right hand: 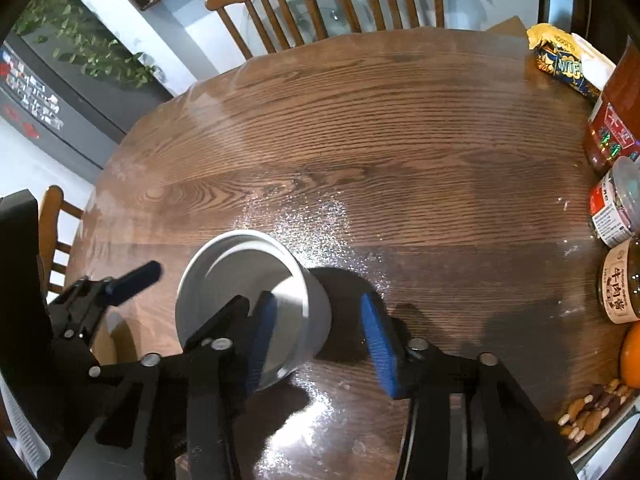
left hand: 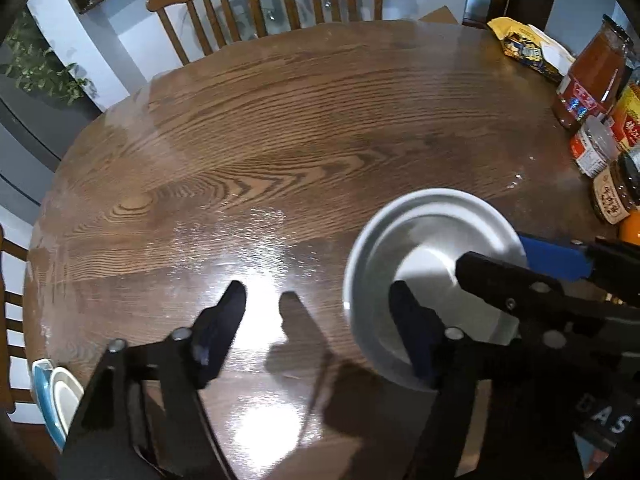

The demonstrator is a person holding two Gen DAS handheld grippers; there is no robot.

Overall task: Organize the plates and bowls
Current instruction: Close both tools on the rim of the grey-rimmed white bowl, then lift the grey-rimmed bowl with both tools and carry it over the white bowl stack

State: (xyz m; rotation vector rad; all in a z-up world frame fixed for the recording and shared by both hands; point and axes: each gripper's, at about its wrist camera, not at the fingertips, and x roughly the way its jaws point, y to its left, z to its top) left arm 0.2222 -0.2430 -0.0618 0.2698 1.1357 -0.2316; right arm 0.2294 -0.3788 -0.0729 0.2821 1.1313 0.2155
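Note:
A white bowl (left hand: 420,236) stands on the round wooden table (left hand: 280,128), to the right in the left wrist view. My left gripper (left hand: 320,320) is open. Its right finger hangs over the bowl's near-left rim and its left finger is over bare wood. In the right wrist view the bowl (right hand: 240,272) sits left of centre. My right gripper (right hand: 320,340) straddles the bowl's right wall, one blue pad inside and the other outside with a gap to the wall. The right gripper (left hand: 520,268) also shows in the left wrist view, reaching in from the right.
Blue and white dishes (left hand: 56,396) lie at the table's near-left edge. Sauce bottles and jars (right hand: 616,216), a snack bag (right hand: 560,60), an orange (right hand: 632,356) and a tray of nuts (right hand: 592,412) crowd the right side. Wooden chairs (right hand: 272,8) stand behind the table.

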